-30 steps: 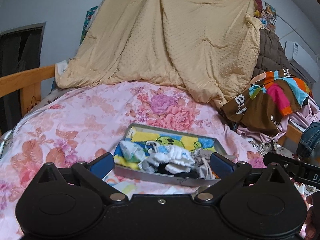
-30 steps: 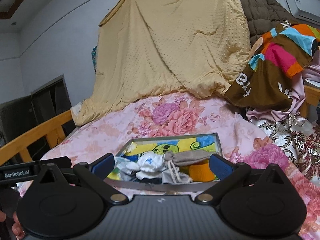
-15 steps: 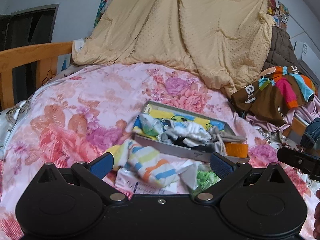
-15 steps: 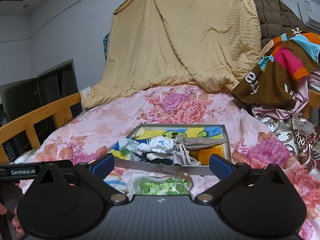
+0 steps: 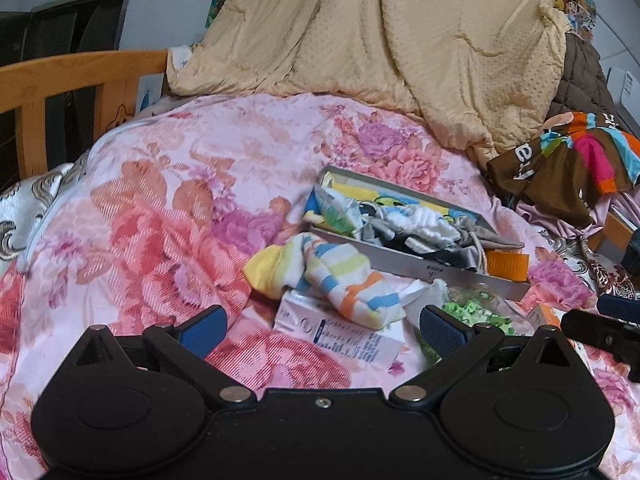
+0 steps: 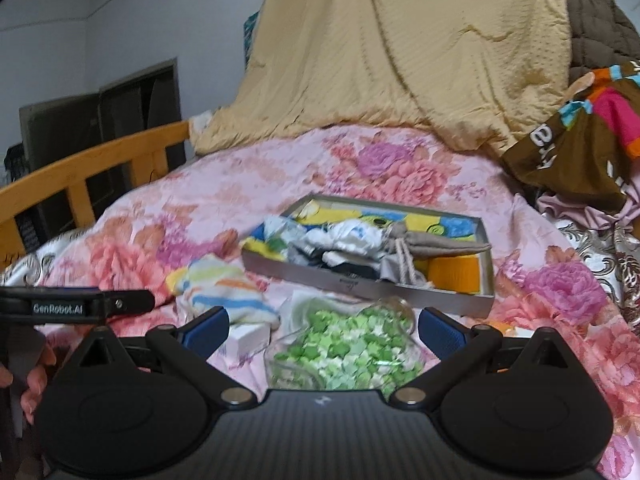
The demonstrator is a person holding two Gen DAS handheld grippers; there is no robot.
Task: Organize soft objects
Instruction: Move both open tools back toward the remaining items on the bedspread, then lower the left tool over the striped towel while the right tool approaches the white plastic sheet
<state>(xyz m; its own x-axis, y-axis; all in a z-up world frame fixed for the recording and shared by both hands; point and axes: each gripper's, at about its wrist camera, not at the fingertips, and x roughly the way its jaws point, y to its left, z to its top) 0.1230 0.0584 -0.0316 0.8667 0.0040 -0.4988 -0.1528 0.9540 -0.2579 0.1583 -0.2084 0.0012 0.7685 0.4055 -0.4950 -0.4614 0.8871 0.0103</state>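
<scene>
Bed covered by pink floral quilt (image 5: 168, 184), serving as work surface. Shallow grey tray (image 6: 360, 286) near middle of quilt, already heaped with soft things: pale rolled socks (image 6: 352, 238), a grey drawstring pouch (image 6: 432, 242), plus an orange lidded container (image 6: 454, 274) tucked in the right corner; presumably the collecting spot for the sorting. Striped sock (image 5: 340, 280) lying outside the tray, just beside its near wall, draped partly over a white printed carton (image 5: 340, 334); likely the next soft item for pickup since nothing else soft sits loose in front. Clear bag of green paper stars (image 6: 344, 348) resting on quilt just in front of the tray, between the right-hand tongs. Left gripper (image 5: 322, 326) spread wide, nothing between the blue pads (image 5: 204, 326), hovering low with sock and carton roughly framed in the gap; wide stance suits a bulky, floppy target. Right gripper (image 6: 322, 326) likewise fully apart and empty, bag of stars in line but not pinched. Each tool's tip visible at the edge of the other's view, so both held side by side, close to the near edge of the bed. Beige blanket (image 5: 380, 28) hung behind, multicoloured garment (image 5: 568, 160) piled at right, both well apart from the tray. Wooden bed rail (image 5: 72, 68) at left.
</scene>
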